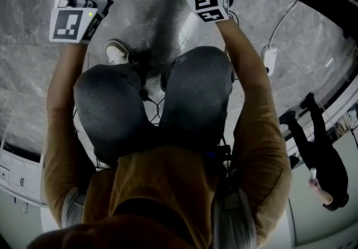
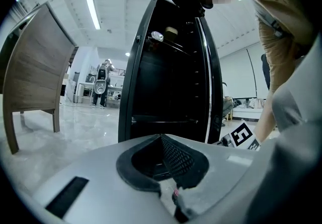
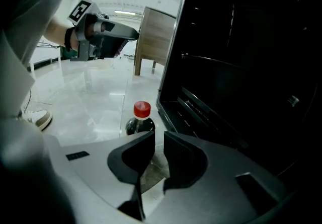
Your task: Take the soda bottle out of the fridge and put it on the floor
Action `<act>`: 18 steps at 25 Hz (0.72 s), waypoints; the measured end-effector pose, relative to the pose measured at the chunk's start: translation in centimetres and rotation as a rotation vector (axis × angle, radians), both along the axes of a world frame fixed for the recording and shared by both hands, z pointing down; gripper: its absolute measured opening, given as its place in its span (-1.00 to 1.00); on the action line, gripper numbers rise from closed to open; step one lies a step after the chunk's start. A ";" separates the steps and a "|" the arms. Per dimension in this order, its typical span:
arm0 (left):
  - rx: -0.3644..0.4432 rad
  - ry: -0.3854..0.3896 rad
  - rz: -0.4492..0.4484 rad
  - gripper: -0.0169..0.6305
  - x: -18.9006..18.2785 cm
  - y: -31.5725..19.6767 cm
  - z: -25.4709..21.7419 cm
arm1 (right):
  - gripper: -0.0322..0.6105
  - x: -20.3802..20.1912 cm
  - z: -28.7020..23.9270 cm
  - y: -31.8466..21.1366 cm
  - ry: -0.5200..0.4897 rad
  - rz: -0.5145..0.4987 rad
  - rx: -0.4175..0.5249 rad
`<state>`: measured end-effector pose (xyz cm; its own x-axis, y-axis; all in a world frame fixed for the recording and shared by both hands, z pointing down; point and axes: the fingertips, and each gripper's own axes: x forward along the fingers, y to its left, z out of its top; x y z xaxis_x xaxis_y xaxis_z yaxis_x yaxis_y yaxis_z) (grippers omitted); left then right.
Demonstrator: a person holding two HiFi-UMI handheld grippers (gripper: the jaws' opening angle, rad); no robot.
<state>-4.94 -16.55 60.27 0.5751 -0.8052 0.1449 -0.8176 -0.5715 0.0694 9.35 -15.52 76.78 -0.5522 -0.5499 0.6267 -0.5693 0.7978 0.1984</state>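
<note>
Soda bottle [image 3: 142, 117]: red cap, dark contents, upright on the pale marble floor [image 3: 90, 92], outside the fridge [image 3: 241, 67] and near its lower front corner. Only the right gripper view shows it; its lower body is hidden behind that tool's left jaw.

Right hand-held gripper [image 3: 159, 140]: released and empty. The jaws are drawn nearly together with a narrow slit between them. The bottle stands just beyond the tips, slightly left of the slit, not touched.

Left hand-held gripper [image 2: 161, 140]: clenched, pads meeting, nothing between them. It faces the open black fridge, whose shelves run across a dark interior, with small items on the top one. In the right gripper view it is raised, well above and left of the bottle.

The head view shows neither bottle nor fridge. It shows both marker cubes [image 1: 72, 24] held out over the person's bent knees and a white shoe [image 1: 116, 51] on the floor.

The left gripper view alone shows a wooden chair [image 2: 35, 67] at left and a second person [image 2: 102, 84] standing far off
</note>
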 end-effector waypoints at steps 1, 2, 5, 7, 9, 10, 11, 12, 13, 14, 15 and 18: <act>-0.016 0.006 -0.002 -0.94 0.0 0.4 -0.2 | -0.77 -0.1 -0.3 0.2 0.007 -0.002 -0.010; -0.036 0.009 -0.009 -0.94 -0.3 0.8 -0.4 | -0.80 -0.3 -0.8 0.3 0.010 0.000 -0.018; -0.081 0.008 -0.042 -0.94 -1.9 1.8 -1.3 | -0.87 -0.7 -3.3 -0.1 -0.016 0.027 -0.029; -0.121 -0.001 -0.055 -0.94 -2.5 2.7 -1.4 | -0.89 -0.4 -4.4 0.1 -0.019 0.045 -0.046; -0.163 0.000 -0.068 -0.94 -2.8 3.6 -1.4 | -0.89 0.1 -4.6 0.8 -0.008 0.058 -0.078; -0.169 0.008 -0.074 -0.94 -2.8 3.9 -1.6 | -0.90 0.3 -4.7 1.2 -0.006 0.067 -0.096; -0.170 0.015 -0.076 -0.94 -2.6 4.1 -2.1 | -0.90 0.5 -5.0 1.6 -0.006 0.079 -0.112; -0.170 0.021 -0.078 -0.94 -2.3 4.3 -2.9 | -0.90 0.6 -5.6 2.1 -0.007 0.089 -0.124; -0.173 0.026 -0.077 -0.94 -1.9 4.6 -4.1 | -0.90 0.6 -6.7 2.7 -0.006 0.097 -0.134; -0.174 0.028 -0.073 -0.94 -1.4 5.1 -5.6 | -0.90 0.6 -8.0 3.5 -0.005 0.099 -0.143; -0.169 0.028 -0.065 -0.94 -1.0 5.4 -7.4 | -0.90 0.4 -9.6 4.2 -0.004 0.096 -0.150; -0.140 0.046 -0.058 -0.94 -0.3 6.2 -12.4 | -0.90 -0.1 -14.1 6.0 0.013 0.060 -0.161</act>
<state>-5.28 -10.32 47.85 0.5365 -0.8111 0.2332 -0.8434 -0.5052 0.1830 9.21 -9.57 62.69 -0.5127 -0.4738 0.7160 -0.6150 0.7846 0.0787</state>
